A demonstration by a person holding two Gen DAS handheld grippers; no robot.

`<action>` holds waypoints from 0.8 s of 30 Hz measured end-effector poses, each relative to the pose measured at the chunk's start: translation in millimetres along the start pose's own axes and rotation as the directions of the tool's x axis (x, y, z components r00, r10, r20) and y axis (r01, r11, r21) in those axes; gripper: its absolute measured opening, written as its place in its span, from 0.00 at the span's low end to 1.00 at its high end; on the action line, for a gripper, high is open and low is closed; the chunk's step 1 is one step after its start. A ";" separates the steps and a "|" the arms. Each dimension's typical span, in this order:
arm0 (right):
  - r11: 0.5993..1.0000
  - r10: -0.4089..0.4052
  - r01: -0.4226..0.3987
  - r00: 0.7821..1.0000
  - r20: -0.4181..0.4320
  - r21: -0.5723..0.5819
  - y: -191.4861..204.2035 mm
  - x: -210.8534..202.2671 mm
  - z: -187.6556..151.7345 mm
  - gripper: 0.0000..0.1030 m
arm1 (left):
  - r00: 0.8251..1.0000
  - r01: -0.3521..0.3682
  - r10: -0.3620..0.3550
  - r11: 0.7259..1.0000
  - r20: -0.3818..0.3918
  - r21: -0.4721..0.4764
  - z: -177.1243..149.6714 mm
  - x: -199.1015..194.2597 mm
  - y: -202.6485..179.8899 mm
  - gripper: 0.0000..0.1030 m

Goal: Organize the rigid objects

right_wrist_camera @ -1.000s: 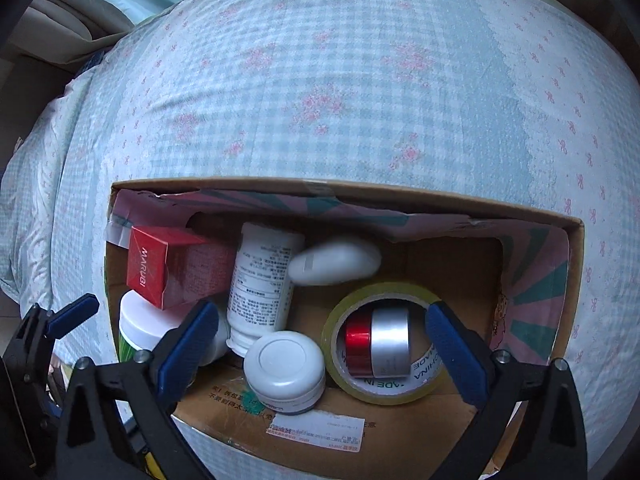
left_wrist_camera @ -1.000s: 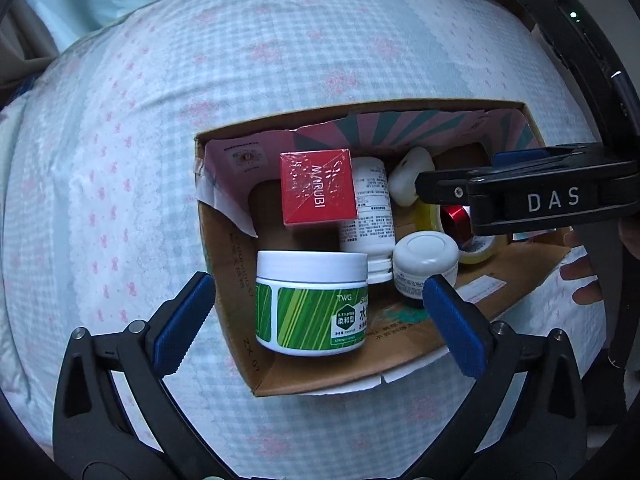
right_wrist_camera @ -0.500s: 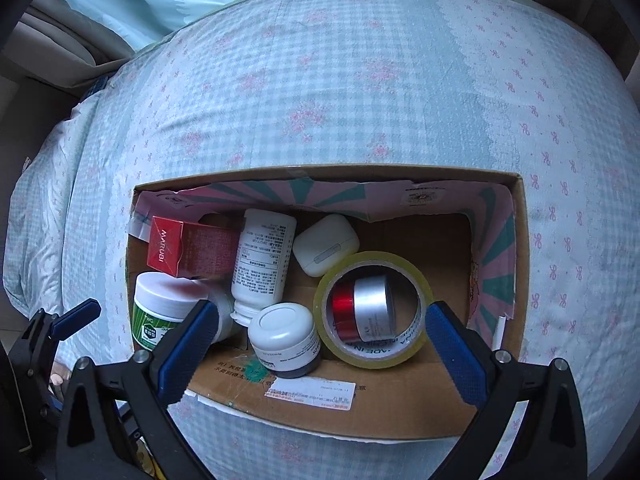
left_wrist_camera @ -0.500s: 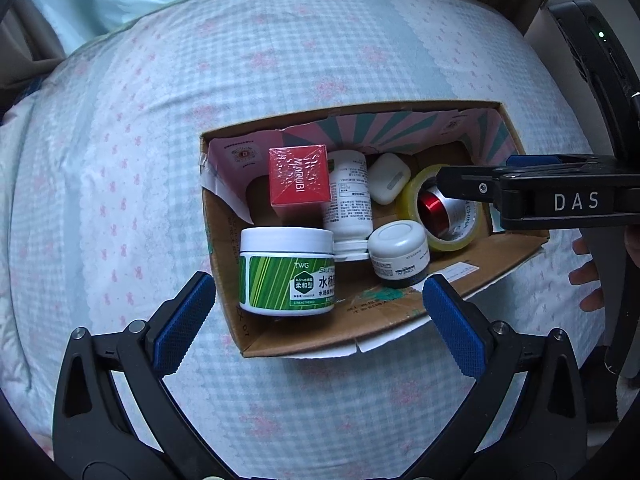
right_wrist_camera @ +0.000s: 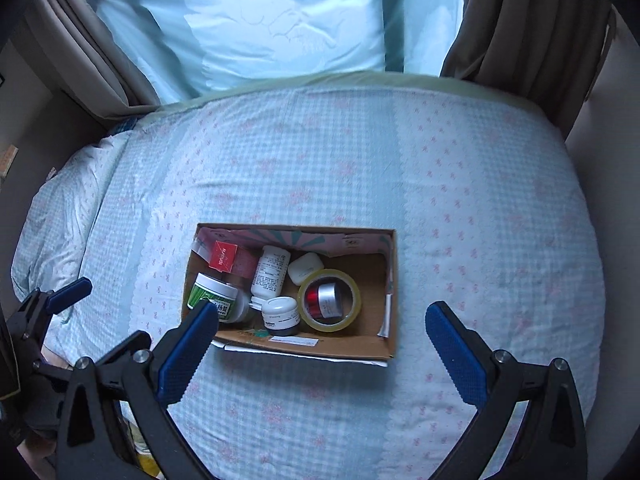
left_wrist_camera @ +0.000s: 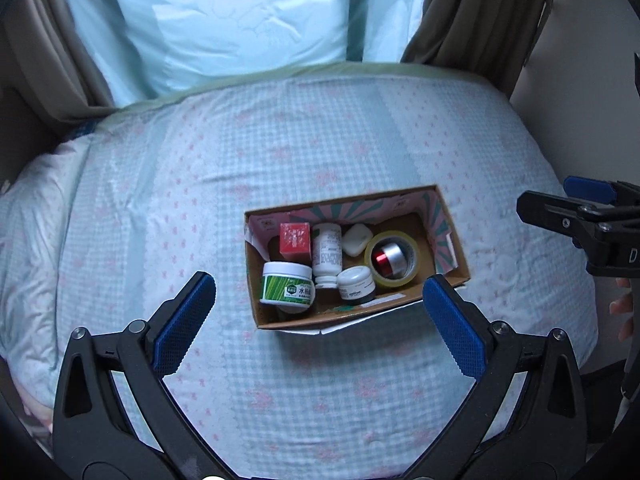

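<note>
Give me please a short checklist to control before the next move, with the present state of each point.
1. Left gripper free: ok, jaws wide open, nothing between them.
2. Right gripper free: ok, jaws wide open, nothing held.
3. Both grippers clear of the cardboard box: ok, they hang above it without contact.
4. Items inside the box: ok, the green jar, red box, white bottle, small white jar and tape roll all lie within its walls.
5. Loose items left on the bed cover: ok, none in view.
6. Box stable on the soft cover: cannot tell.
</note>
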State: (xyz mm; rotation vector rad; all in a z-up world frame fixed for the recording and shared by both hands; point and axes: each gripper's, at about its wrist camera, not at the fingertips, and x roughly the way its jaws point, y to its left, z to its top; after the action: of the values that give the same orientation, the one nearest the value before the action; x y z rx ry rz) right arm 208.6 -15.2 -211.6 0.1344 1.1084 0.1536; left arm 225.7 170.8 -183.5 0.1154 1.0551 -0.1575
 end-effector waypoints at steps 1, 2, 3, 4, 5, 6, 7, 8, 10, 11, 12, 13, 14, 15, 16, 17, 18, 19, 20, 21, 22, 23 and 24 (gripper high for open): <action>1.000 -0.011 0.011 0.999 0.035 -0.004 -1.7 -22.5 -2.7 1.00 | 0.999 -0.002 0.002 1.000 0.032 -0.004 2.5 -19.2 -4.4 1.00; 1.000 -0.027 0.028 0.998 0.065 -0.008 -2.8 -42.4 -6.1 1.00 | 0.998 0.002 -0.001 1.000 0.069 -0.007 4.3 -38.7 -7.6 1.00; 0.999 -0.043 0.044 0.995 0.094 -0.009 -3.5 -61.7 -9.3 1.00 | 0.994 0.014 -0.013 1.000 0.111 -0.009 5.4 -58.3 -11.8 1.00; 0.998 -0.053 0.055 0.991 0.122 -0.009 -4.7 -80.7 -13.3 1.00 | 0.988 0.025 -0.023 1.000 0.152 -0.013 6.0 -77.2 -15.6 1.00; 0.998 -0.063 0.064 0.987 0.150 -0.006 -5.9 -98.2 -17.6 1.00 | 0.982 0.031 -0.028 0.999 0.189 -0.014 6.4 -94.5 -19.8 1.00; 0.997 -0.074 0.075 0.982 0.174 -0.002 -6.9 -113.7 -21.6 1.00 | 0.975 0.031 -0.027 0.999 0.221 -0.013 5.7 -109.4 -24.3 1.00; 0.996 -0.083 0.084 0.977 0.197 0.004 -8.9 -127.7 -26.2 1.00 | 0.969 0.029 -0.026 1.000 0.247 -0.010 4.6 -122.2 -28.8 1.00; 0.996 -0.091 0.091 0.971 0.219 0.011 -11.2 -139.9 -30.6 1.00 | 0.963 0.025 -0.023 1.000 0.268 -0.005 3.0 -133.2 -33.3 1.00; 0.993 -0.118 0.116 0.960 0.255 0.024 -15.1 -160.1 -39.6 1.00 | 0.957 0.011 -0.009 1.000 0.291 -0.005 -0.9 -148.9 -41.3 1.00; 0.992 -0.128 0.125 0.955 0.268 0.028 -16.5 -167.0 -43.4 1.00 | 0.954 0.009 -0.006 1.000 0.301 -0.007 -3.7 -155.2 -43.6 1.00; 0.991 -0.135 0.132 0.951 0.279 0.030 -18.0 -173.2 -47.2 1.00 | 0.951 0.006 -0.001 1.000 0.310 -0.013 -6.6 -160.7 -45.2 1.00; 0.990 -0.141 0.138 0.947 0.288 0.031 -18.7 -177.6 -51.1 1.00 | 0.947 0.001 0.006 1.000 0.321 -0.021 -9.9 -165.2 -46.8 1.00; 0.989 -0.145 0.142 0.944 0.295 0.033 -19.7 -181.0 -55.3 1.00 | 0.944 0.004 0.006 1.000 0.329 -0.030 -13.3 -168.8 -47.2 1.00; 0.989 -0.149 0.145 0.941 0.303 0.035 -20.5 -183.9 -58.9 1.00 | 0.942 0.013 0.001 0.999 0.334 -0.040 -16.3 -170.8 -47.3 1.00; 0.989 -0.149 0.146 0.938 0.313 0.035 -21.1 -186.7 -62.6 1.00 | 0.941 0.023 -0.005 0.999 0.339 -0.048 -19.3 -172.6 -47.8 1.00; 0.989 -0.150 0.146 0.935 0.322 0.037 -21.9 -189.1 -65.8 1.00 | 0.938 0.031 -0.010 0.998 0.346 -0.054 -22.5 -175.0 -48.4 1.00; 0.988 -0.153 0.148 0.932 0.329 0.040 -22.4 -190.3 -67.8 1.00 | 0.936 0.035 -0.013 0.998 0.351 -0.055 -25.0 -176.5 -49.0 1.00; 0.988 -0.153 0.147 0.928 0.339 0.043 -23.0 -192.3 -69.6 1.00 | 0.935 0.032 -0.010 0.998 0.354 -0.055 -26.8 -178.4 -50.8 1.00; 0.988 -0.154 0.147 0.925 0.346 0.046 -23.4 -195.4 -71.2 1.00 | 0.934 0.028 -0.007 0.998 0.357 -0.053 -28.0 -180.3 -52.9 1.00; 0.988 -0.156 0.149 0.923 0.353 0.048 -23.6 -197.8 -72.1 1.00 | 0.933 0.027 -0.007 0.998 0.361 -0.049 -29.4 -182.1 -54.6 1.00; 0.988 -0.157 0.150 0.919 0.361 0.046 -24.2 -199.8 -72.7 1.00 | 0.930 0.024 -0.006 0.999 0.367 -0.046 -30.4 -184.4 -56.8 1.00; 0.987 -0.159 0.154 0.917 0.367 0.043 -23.9 -201.0 -72.5 1.00 | 0.928 0.018 -0.001 0.999 0.372 -0.042 -30.5 -185.5 -59.0 1.00; 0.986 -0.164 0.160 0.914 0.371 0.041 -23.9 -202.3 -72.6 1.00 | 0.926 0.012 0.004 0.999 0.377 -0.040 -30.5 -187.0 -60.9 1.00</action>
State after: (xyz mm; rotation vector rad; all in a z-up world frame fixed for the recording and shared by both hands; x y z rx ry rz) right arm 56.3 -74.8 -70.2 0.0757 0.7342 -0.0275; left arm 98.0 129.9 -36.5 0.0418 0.6733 -0.1542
